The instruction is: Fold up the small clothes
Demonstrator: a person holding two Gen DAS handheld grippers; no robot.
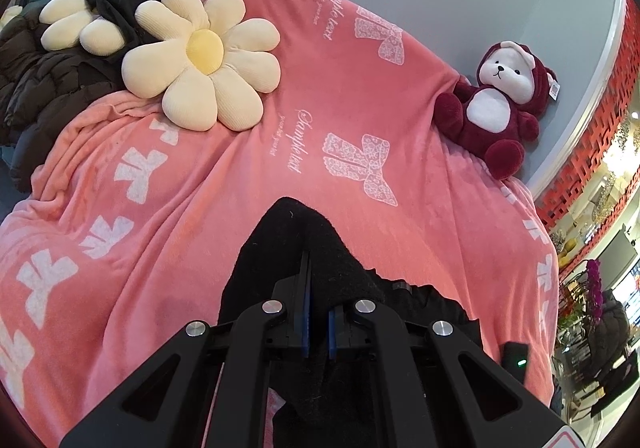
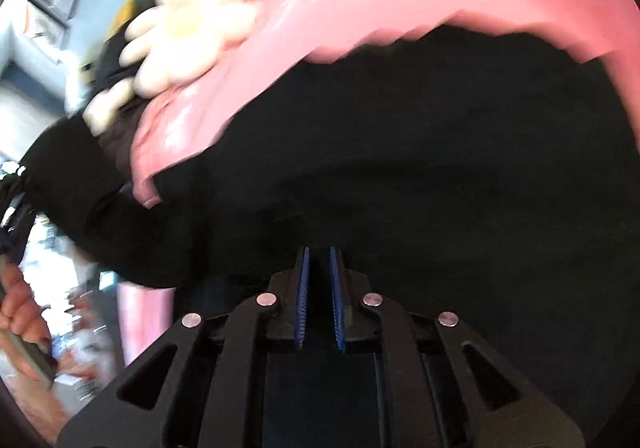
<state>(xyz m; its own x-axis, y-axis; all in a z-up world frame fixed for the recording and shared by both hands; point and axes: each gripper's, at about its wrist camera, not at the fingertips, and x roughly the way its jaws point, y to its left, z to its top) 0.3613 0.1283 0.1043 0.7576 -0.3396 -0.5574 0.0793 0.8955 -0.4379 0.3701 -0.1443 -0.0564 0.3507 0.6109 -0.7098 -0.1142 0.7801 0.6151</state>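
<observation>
A black garment [image 1: 292,240] lies on the pink blanket [image 1: 200,208] and rises in a peak over my left gripper [image 1: 318,272]. That gripper is shut on the cloth, its blue pads almost together and its tips covered by the fabric. The right wrist view is blurred. There the same black garment [image 2: 440,148] fills the middle of the picture. My right gripper [image 2: 319,250] points down into it with only a narrow, dark gap between its blue pads [image 2: 302,300], and black cloth sits at the tips. A hand [image 2: 18,312] shows at the left edge.
A large cream flower cushion [image 1: 200,56] and a smaller one [image 1: 76,24] lie at the back left beside a dark quilted jacket [image 1: 36,88]. A maroon plush bear [image 1: 496,108] sits at the right edge by the grey wall. The blanket drops off on the right.
</observation>
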